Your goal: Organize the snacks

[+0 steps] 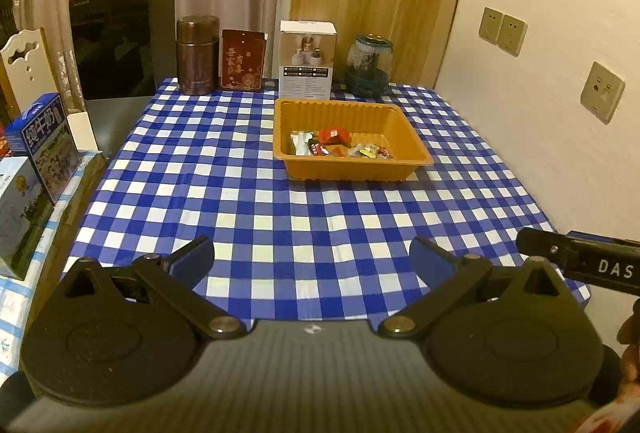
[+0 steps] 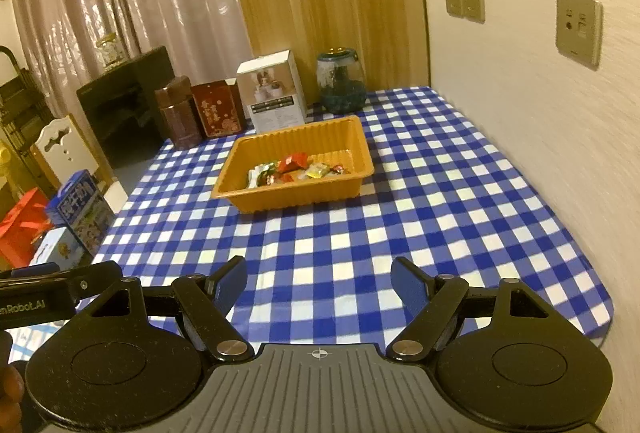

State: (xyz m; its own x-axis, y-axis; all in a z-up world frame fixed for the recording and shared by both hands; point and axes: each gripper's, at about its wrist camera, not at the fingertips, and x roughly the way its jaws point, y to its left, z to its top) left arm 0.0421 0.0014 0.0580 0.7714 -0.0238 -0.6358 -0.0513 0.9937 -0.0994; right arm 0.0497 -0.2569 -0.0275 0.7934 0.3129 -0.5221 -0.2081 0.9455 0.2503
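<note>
An orange plastic tray (image 1: 416, 143) (image 2: 362, 157) stands on the blue-and-white checked table, holding several wrapped snacks (image 1: 338, 145) (image 2: 298, 167) heaped along its near side. My left gripper (image 1: 312, 259) hovers over the table's near edge, well short of the tray, jaws wide apart with nothing between them. My right gripper (image 2: 319, 279) is likewise back from the tray, open and empty. Each gripper's body shows at the side of the other's view.
Along the table's far edge stand a brown canister (image 1: 198, 55), a red tin (image 1: 243, 60), a white box (image 1: 307, 61) and a glass jar (image 1: 369, 65). Milk cartons (image 1: 44, 145) sit on a stand at the left. A wall with sockets (image 2: 578, 29) borders the right.
</note>
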